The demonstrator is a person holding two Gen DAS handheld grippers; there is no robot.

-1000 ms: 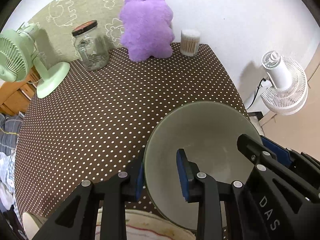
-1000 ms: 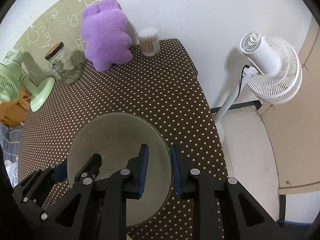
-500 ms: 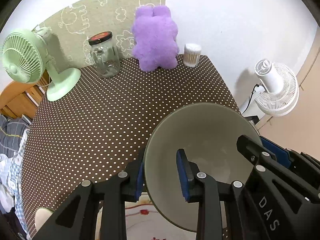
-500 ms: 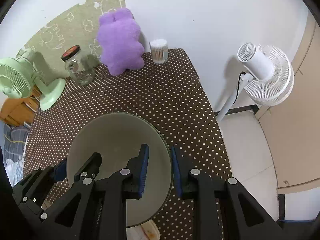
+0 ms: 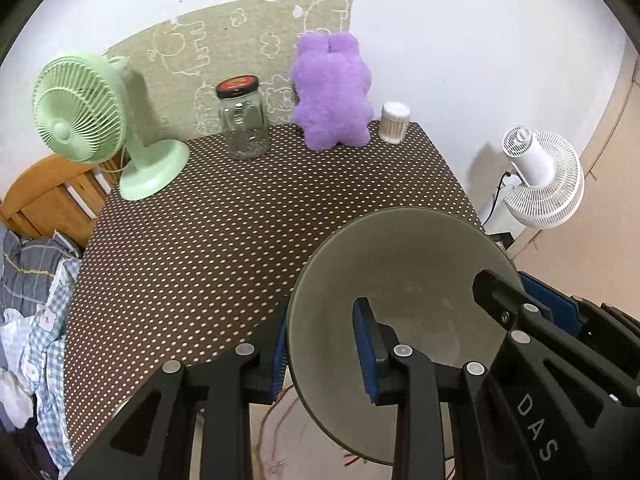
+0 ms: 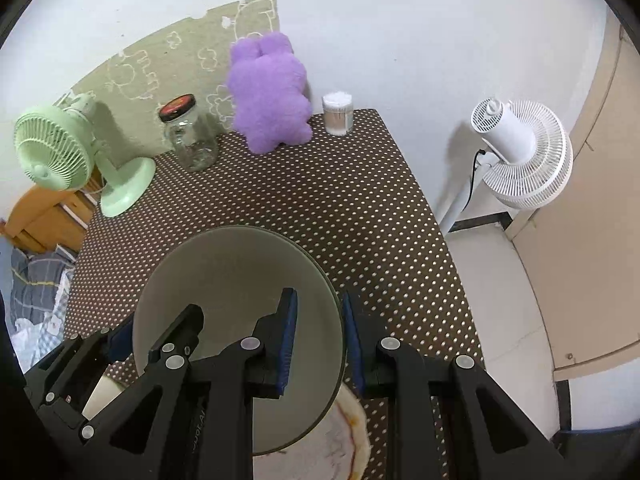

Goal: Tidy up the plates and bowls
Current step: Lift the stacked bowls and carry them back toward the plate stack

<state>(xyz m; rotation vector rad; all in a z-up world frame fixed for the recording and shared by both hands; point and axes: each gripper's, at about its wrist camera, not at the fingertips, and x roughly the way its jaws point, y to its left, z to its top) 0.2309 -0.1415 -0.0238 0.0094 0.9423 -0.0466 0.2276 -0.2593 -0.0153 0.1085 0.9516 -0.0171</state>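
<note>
Two tools grip one grey-green bowl point(image 5: 404, 280) above the dotted counter point(image 5: 224, 232): the left tool point(image 5: 322, 354) is clamped on its left rim, the right tool point(image 6: 318, 334) on its right rim. A patterned plate point(image 6: 340, 444) lies beneath it.

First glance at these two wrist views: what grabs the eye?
The big grey-green bowl fills the foreground, pinched on opposite rims by the left gripper and the right gripper, above a patterned plate. Behind it, at the far edge of the polka-dot table, sits a purple plush toy, with a mint green fan at the left.
</note>
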